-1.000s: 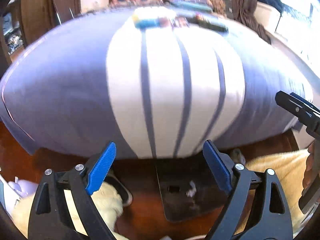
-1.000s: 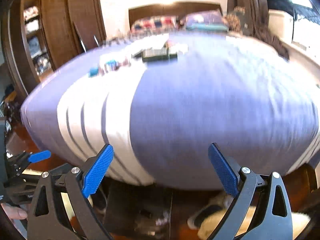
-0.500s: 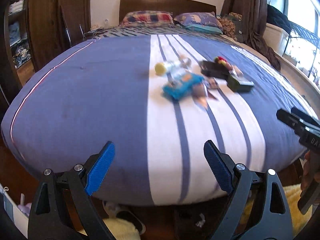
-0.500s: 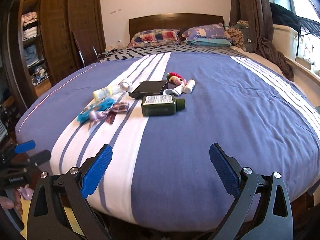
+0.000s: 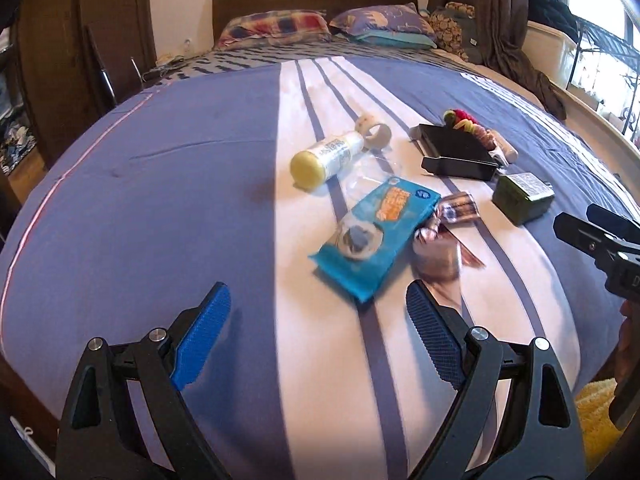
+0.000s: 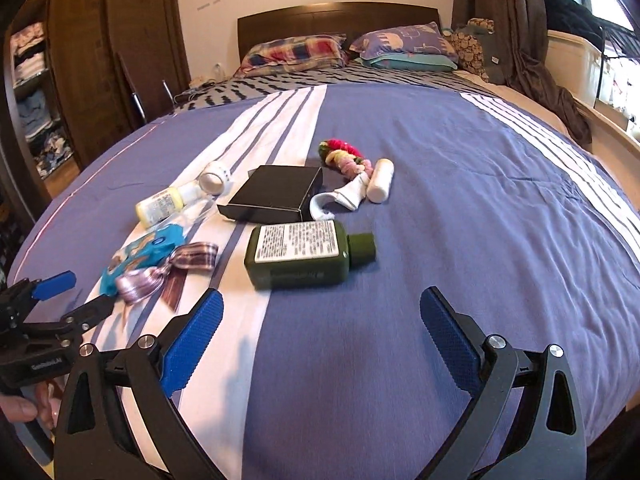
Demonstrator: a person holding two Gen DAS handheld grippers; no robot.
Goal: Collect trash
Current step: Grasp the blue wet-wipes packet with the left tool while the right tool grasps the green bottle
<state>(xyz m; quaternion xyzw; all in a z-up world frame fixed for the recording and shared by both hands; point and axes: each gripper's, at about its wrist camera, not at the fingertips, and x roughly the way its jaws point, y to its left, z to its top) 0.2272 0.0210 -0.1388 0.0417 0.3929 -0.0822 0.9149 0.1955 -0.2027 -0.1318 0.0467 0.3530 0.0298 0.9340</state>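
Now both grippers, left (image 5: pixel 318 336) and right (image 6: pixel 320 336), have swung up from the floor to hover wide open and empty over the bed (image 6: pixel 460 240), its trash, a blue wrapper (image 5: pixel 376 236), lying just beyond the left gripper, within reach.

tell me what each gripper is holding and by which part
Nothing is held. The left gripper and right gripper both stand open above the bed, with nothing between their jaws.
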